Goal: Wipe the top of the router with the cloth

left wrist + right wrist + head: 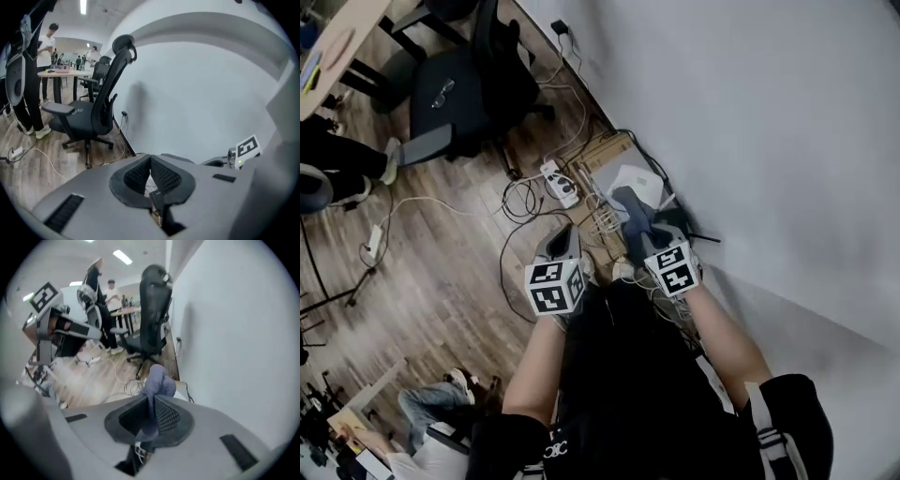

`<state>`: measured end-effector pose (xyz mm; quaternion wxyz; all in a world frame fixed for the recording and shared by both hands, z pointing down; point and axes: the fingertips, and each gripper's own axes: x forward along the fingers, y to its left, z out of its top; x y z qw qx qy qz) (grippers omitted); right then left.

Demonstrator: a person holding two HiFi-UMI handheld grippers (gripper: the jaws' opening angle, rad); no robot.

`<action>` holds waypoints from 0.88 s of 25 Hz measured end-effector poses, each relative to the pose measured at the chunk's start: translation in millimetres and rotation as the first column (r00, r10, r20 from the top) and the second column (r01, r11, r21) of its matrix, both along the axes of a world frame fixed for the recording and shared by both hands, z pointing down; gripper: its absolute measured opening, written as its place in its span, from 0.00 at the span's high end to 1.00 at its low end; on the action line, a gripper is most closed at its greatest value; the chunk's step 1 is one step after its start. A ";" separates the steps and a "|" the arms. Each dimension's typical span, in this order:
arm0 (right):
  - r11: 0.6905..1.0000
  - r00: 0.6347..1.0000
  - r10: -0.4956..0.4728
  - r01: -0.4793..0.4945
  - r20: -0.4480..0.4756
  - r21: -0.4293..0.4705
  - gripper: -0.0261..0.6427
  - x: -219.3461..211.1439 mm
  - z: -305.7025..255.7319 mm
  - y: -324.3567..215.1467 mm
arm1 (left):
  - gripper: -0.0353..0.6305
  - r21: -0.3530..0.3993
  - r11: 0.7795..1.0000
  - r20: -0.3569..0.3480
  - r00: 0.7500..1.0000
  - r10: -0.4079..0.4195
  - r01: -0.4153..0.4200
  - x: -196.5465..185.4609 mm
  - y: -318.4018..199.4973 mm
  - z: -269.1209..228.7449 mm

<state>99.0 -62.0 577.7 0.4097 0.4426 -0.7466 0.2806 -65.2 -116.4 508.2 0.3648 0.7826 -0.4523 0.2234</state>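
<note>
The right tool (151,401) is clamped on the cloth (157,383). The cloth is a soft blue-grey fabric, bunched into a rounded lump above the tips, w/ a thin fold going down between the jaws. The left tool (150,161) has its jaws pressed together w/ nothing between them. In the head view both tools are near the centre of the frame, side by side but apart, the left one slightly lower.

The router (635,181) is a flat white box w/ a smooth top. It lies on the wooden floor (441,253) at the foot of the plain white wall (750,122), just above the cloth in the frame. Whether the cloth touches it, I cannot tell. To the upper left of the router is a brown cardboard box (602,153); its content is not visible. A white power strip (560,184) and thin looped cables (520,199) lie near it. A black office chair (464,80) stands at the upper left.
</note>
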 end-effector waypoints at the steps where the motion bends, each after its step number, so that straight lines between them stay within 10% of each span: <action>1: 0.997 0.997 0.053 -0.055 0.050 0.051 0.93 -2.6 -24.8 -3.7 | 0.94 0.023 1.000 0.002 1.000 -0.008 0.008 -3.7 0.4 -23.7; 10: 0.835 0.931 0.073 -0.252 0.357 0.489 0.93 -32.7 -249.2 -65.8 | 0.94 0.294 0.949 -0.013 0.993 -0.119 0.118 -34.7 -16.3 -199.4; 17: 0.651 0.919 -0.013 -0.291 0.394 0.701 0.93 -29.5 -391.2 -64.2 | 0.94 0.535 0.833 -0.019 0.988 -0.153 0.139 -40.8 -6.5 -324.3; 22: 0.589 0.904 -0.090 -0.289 0.417 0.755 0.93 -34.6 -447.1 -55.4 | 0.94 0.636 0.755 -0.029 0.983 -0.183 0.160 -42.7 7.9 -385.7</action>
